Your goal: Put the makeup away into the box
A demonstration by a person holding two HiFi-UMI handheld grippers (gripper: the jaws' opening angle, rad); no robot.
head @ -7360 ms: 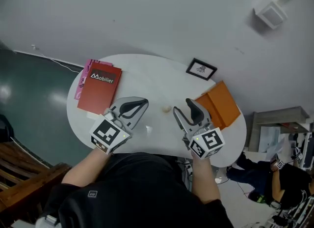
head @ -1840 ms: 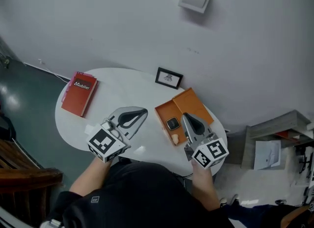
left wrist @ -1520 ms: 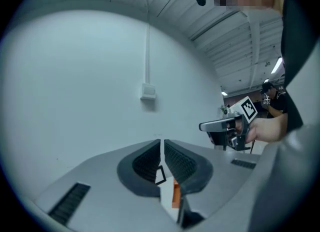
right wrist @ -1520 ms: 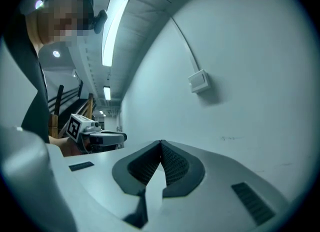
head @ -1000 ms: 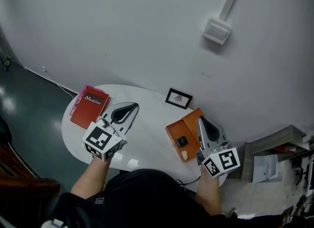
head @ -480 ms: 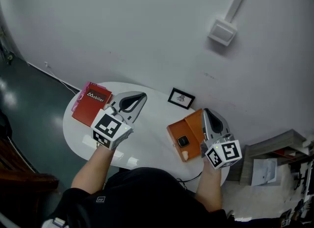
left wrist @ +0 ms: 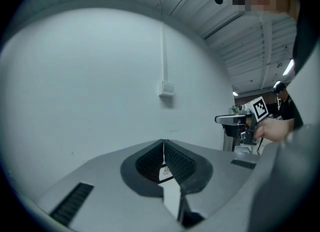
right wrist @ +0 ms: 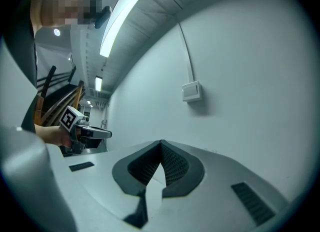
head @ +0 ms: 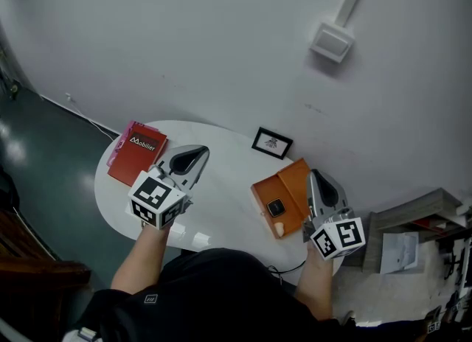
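An orange box (head: 295, 183) lies open on the right of the white oval table (head: 221, 193). Inside it sit a dark square compact (head: 276, 208) and a small beige makeup piece (head: 279, 226). My right gripper (head: 313, 175) hovers level over the box's right edge, shut and empty; in the right gripper view its fingertips (right wrist: 161, 143) meet against the bare wall. My left gripper (head: 199, 149) floats above the table's left half, also shut with nothing in it, and its tips (left wrist: 163, 144) touch in the left gripper view.
A red book (head: 137, 160) on a pink one lies at the table's left end. A small framed picture (head: 271, 143) stands at the back edge by the wall. A wall box (head: 330, 42) with a conduit hangs above. Dark floor lies to the left.
Both grippers have drifted slightly toward me and stayed shut. The compact and the beige piece rest in the box as before.
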